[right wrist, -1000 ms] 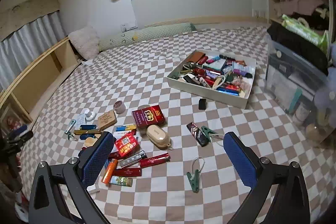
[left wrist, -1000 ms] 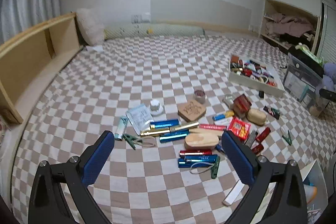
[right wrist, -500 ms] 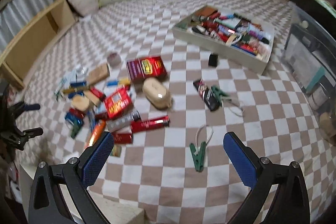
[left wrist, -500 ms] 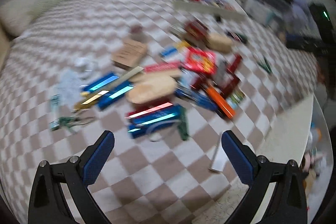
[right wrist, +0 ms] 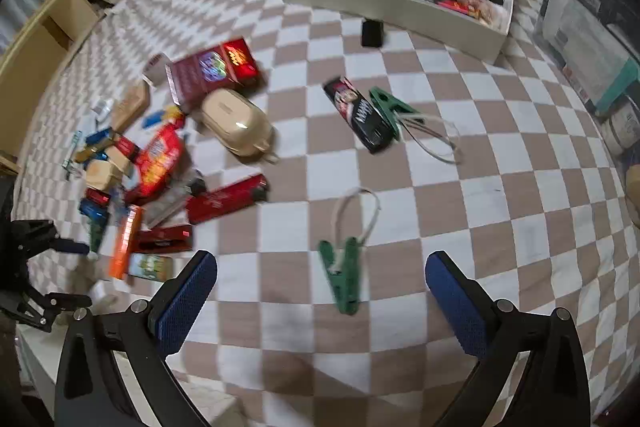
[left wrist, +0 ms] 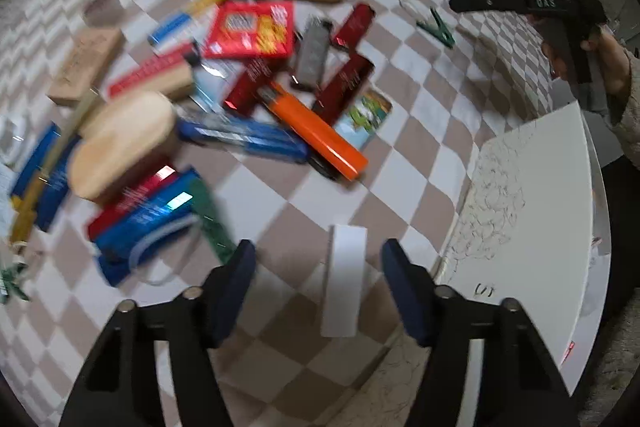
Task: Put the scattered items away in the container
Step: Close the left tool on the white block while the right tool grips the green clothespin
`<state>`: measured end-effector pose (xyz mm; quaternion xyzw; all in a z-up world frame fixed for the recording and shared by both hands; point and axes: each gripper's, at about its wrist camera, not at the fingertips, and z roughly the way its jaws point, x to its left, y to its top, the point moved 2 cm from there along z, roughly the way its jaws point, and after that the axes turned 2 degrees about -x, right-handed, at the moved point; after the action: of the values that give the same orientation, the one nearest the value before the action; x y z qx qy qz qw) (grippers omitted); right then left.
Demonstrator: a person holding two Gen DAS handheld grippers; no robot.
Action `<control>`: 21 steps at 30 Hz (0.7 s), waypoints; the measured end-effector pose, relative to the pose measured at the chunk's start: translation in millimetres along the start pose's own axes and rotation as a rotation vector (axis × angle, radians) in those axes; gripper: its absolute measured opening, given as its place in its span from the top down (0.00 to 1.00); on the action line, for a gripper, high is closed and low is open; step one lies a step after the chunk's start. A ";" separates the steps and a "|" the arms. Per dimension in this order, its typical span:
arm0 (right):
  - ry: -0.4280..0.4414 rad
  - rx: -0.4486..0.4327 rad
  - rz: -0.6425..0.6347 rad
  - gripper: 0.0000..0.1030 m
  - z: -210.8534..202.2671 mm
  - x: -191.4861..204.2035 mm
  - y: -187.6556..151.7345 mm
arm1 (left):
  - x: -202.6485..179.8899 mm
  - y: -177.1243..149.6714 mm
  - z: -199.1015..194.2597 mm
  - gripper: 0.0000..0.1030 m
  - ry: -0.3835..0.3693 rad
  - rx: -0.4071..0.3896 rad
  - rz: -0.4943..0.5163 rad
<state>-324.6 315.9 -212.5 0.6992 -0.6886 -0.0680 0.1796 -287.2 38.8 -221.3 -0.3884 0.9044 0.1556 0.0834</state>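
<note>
on the far left of the checkered bedspread [right wrist: 460, 211] the scattered pile begins with blue and gold sticks, then two pale wooden oval pieces [left wrist: 120, 143] lying over red and blue flat boxes [left wrist: 140, 215], with a tan block [left wrist: 84, 63] farther back. next to the right comes a red snack packet [left wrist: 252, 29], a grey lighter [left wrist: 314, 53], dark red boxes, and an orange lighter [left wrist: 316, 135] pointing near-right, touching a blue tube [left wrist: 244, 139]. the left gripper [left wrist: 316, 281] points steeply down at the near edge of the pile; its jaws are closing, and a white rectangular stick [left wrist: 344, 291] lies between the blue pads, closer to the right one, though the pads do not press it yet. right of it a white board [left wrist: 540, 211] lies along the bedspread's edge. in the right wrist view a maroon box [right wrist: 214, 73] and a beige oval case [right wrist: 238, 127] sit at the pile's far right side. well apart to the right lie a black packet [right wrist: 358, 115] touching a green clip [right wrist: 390, 111] with a cord. the right gripper [right wrist: 320, 287] stands wide apart and empty over a second green clothespin [right wrist: 346, 277], which lies between its pads untouched, a white loop trailing from it. far right, the white container [right wrist: 400, 11], already crowded with small items, sits with a small black object [right wrist: 372, 33] just before its near wall.
</note>
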 end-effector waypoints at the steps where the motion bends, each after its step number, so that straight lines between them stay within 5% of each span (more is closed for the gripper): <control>1: -0.014 0.010 -0.005 0.00 3.2 -1.6 -0.9 | -1.9 -2.2 6.1 0.51 0.003 0.023 0.009; 5: -0.026 0.066 -0.008 0.01 14.1 -5.2 -6.7 | -4.4 -8.0 14.6 0.63 0.038 0.034 0.025; 7: -0.019 0.076 -0.011 0.08 16.5 -4.5 -7.5 | 1.1 -7.9 12.3 0.80 0.044 0.018 -0.007; 16: -0.055 0.115 -0.130 0.23 33.2 13.1 -12.1 | 5.4 -19.0 6.7 0.81 0.079 -0.023 -0.028; 21: -0.141 0.136 -0.203 0.35 47.2 17.9 -16.8 | 18.7 -28.4 3.8 0.81 0.094 -0.051 -0.139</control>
<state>-324.2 290.6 -259.3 0.7694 -0.6283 -0.0877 0.0752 -279.2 9.0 -236.1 -0.4590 0.8740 0.1539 0.0418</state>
